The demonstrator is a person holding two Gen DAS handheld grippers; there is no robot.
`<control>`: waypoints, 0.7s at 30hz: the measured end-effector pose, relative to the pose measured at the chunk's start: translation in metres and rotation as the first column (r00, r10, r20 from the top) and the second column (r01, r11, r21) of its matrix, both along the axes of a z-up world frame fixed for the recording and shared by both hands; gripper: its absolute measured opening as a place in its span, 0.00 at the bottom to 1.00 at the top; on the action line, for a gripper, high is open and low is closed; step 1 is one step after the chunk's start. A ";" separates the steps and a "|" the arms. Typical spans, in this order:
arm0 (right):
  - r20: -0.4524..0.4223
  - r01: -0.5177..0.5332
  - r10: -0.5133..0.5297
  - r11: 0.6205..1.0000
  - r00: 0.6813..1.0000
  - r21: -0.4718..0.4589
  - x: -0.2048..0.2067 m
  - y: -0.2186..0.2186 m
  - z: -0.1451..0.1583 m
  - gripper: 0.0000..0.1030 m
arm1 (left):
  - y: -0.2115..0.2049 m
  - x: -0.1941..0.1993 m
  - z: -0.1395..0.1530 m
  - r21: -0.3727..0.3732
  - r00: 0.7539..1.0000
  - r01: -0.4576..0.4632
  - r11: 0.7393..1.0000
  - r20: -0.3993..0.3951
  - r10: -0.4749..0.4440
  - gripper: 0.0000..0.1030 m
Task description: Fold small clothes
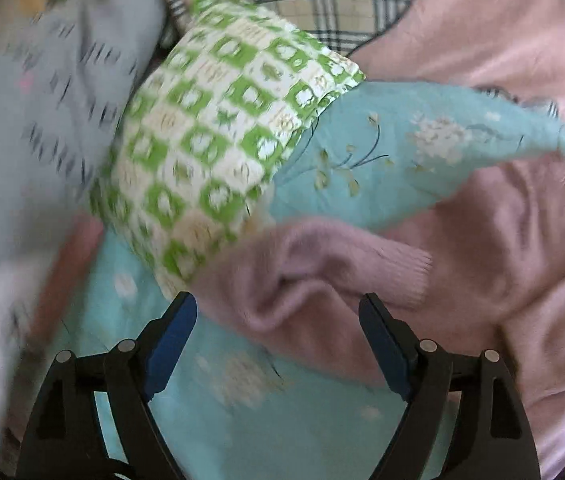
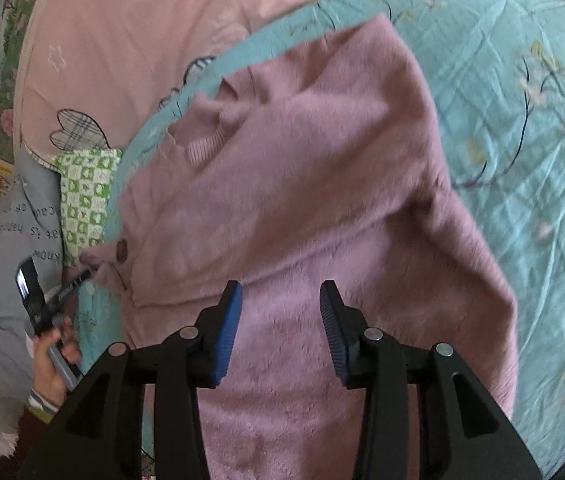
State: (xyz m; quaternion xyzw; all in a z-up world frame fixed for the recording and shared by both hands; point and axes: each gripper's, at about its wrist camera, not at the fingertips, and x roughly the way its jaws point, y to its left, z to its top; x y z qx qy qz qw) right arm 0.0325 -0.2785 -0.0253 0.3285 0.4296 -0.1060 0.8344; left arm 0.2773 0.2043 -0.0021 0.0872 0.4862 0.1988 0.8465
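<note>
Right wrist view: pink sweater (image 2: pixel 302 184) lies on the blue bedsheet (image 2: pixel 522 120), below the right hand-held gripper (image 2: pixel 280 320), whose jaws stand partly apart, gripping nothing. Left hand-held gripper (image 1: pixel 278 344) is wide apart, empty, over a sleeve (image 1: pixel 322 272).

The sweater (image 2: pixel 302 184) is fuzzy mauve pink with a brown button. The sheet (image 2: pixel 522 100) under it is turquoise with pale blossoms and dark twigs. The pillow (image 1: pixel 218 136) is checked green and white, the cushion (image 1: pixel 42 100) grey with dark lettering, and the quilt (image 2: pixel 130 40) pink with plaid patches
</note>
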 end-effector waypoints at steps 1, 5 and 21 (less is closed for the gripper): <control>-0.004 0.002 -0.002 1.000 1.000 0.006 0.000 0.000 -0.002 0.41 | 0.000 0.009 -0.003 0.045 0.999 0.022 0.999 -0.025 -0.021 0.81; -0.012 0.014 -0.014 1.000 1.000 0.015 -0.001 0.000 -0.005 0.41 | 0.006 0.037 -0.016 0.091 0.994 0.066 0.994 -0.091 -0.057 0.81; 0.012 0.040 -0.040 0.999 0.999 -0.018 -0.006 -0.003 -0.001 0.41 | -0.021 -0.006 0.041 -0.357 0.983 0.155 0.921 0.151 -0.107 0.06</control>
